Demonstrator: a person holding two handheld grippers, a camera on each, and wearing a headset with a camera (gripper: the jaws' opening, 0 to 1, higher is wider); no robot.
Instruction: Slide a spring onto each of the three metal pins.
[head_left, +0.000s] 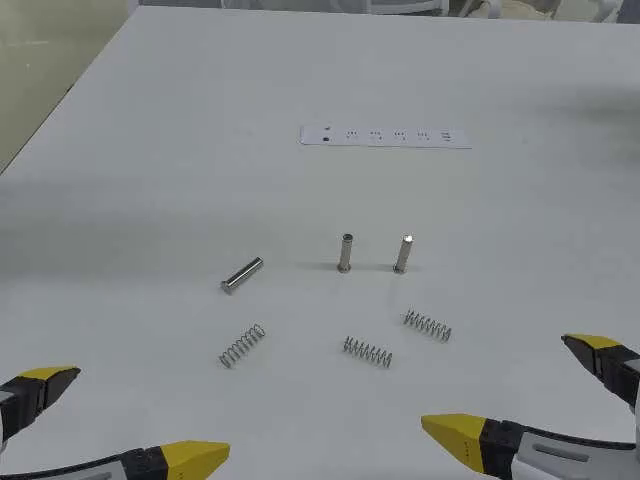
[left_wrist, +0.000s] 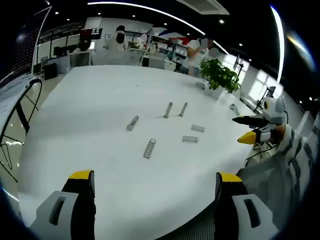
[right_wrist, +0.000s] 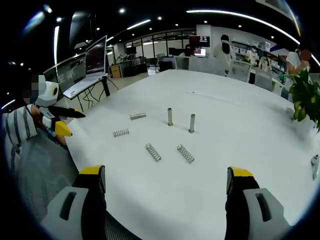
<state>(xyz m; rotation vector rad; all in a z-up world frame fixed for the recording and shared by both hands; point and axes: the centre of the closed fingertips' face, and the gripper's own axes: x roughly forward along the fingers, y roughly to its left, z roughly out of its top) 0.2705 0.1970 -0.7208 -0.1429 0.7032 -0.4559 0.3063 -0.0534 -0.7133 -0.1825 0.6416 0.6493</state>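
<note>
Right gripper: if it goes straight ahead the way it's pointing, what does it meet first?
Probably the upright silver metal pin near the view's centre, after passing between two coiled wire springs. Depth is unclear, so it could brush a spring first.

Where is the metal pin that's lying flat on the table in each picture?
Head view: the lying pin is left of centre, above a spring.
Left gripper view: the lying pin is left of centre.
Right gripper view: the lying pin is left of centre.
Shared landmark: the nearest upright pin stands just to its right in all three.
</note>
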